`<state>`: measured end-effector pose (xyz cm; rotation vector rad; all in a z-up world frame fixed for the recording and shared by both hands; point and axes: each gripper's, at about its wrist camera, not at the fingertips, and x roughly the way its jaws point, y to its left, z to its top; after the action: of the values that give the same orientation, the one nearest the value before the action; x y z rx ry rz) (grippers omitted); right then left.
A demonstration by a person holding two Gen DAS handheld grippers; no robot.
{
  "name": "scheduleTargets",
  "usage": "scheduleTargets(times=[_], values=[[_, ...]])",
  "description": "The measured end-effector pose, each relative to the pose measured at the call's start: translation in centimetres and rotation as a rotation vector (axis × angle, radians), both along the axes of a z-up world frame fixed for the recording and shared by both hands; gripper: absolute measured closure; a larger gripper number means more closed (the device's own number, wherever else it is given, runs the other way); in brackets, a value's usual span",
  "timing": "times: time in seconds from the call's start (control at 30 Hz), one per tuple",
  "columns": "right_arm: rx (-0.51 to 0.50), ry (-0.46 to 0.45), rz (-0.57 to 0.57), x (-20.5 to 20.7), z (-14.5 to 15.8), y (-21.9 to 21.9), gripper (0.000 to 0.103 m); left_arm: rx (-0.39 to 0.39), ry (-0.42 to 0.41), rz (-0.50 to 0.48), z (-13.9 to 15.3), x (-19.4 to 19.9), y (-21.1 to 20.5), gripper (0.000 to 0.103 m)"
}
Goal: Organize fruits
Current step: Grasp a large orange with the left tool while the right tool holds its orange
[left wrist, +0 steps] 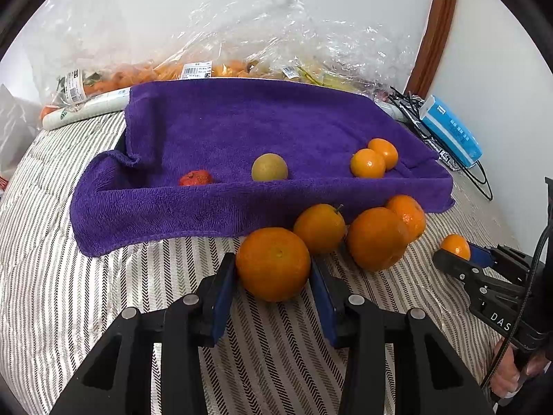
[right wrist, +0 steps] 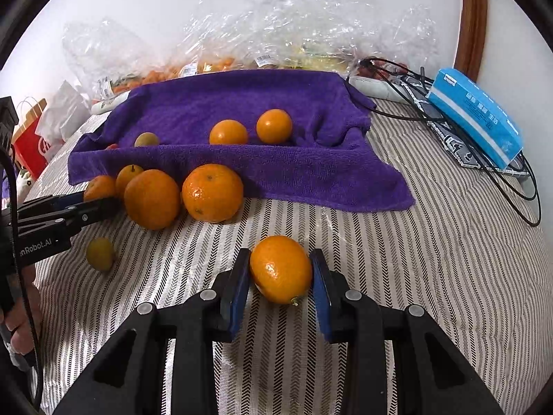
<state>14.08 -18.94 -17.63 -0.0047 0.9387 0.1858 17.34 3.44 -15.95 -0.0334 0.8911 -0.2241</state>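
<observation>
My left gripper (left wrist: pixel 273 276) has its blue pads pressed on both sides of a large orange (left wrist: pixel 273 263) that rests on the striped cover. Three more oranges (left wrist: pixel 376 238) lie just behind it, against the purple towel's front. My right gripper (right wrist: pixel 280 276) is shut on a small orange (right wrist: pixel 280 269), low over the cover; the left wrist view shows it at the far right (left wrist: pixel 456 254). The towel-lined tray (left wrist: pixel 221 128) holds a red fruit (left wrist: pixel 195 178), a greenish fruit (left wrist: pixel 269 167) and two small oranges (left wrist: pixel 368 163). A small yellow-green fruit (right wrist: pixel 100 253) lies loose at the left.
Crinkled plastic bags of fruit (left wrist: pixel 221 65) are piled along the wall behind the tray. A blue tissue pack (right wrist: pixel 477 117) and black cables (right wrist: pixel 511 180) lie at the right, and a red paper bag (right wrist: pixel 29 141) stands at the left. A hand (right wrist: pixel 20 314) grips the left tool.
</observation>
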Motion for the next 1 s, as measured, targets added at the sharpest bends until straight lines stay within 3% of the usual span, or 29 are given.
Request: scheduleTargets(times=[0.47,0.8,1.0], values=[[0.001,-0.001,-0.01,0.0,0.0,-0.1,0.069,-0.003,-0.014,0.008,0.2,-0.4,0.1,0.064],[0.094,-0.057,-0.039,-0.7,0.9,-1.5,0.069,-0.011,-0.132,0.011,1.8,-2.4,0.1,0.064],[0.089,-0.087,-0.062,-1.1,1.4,-1.6,0.069,-0.02,-0.158,0.025,2.2,-2.7,0.3,0.064]])
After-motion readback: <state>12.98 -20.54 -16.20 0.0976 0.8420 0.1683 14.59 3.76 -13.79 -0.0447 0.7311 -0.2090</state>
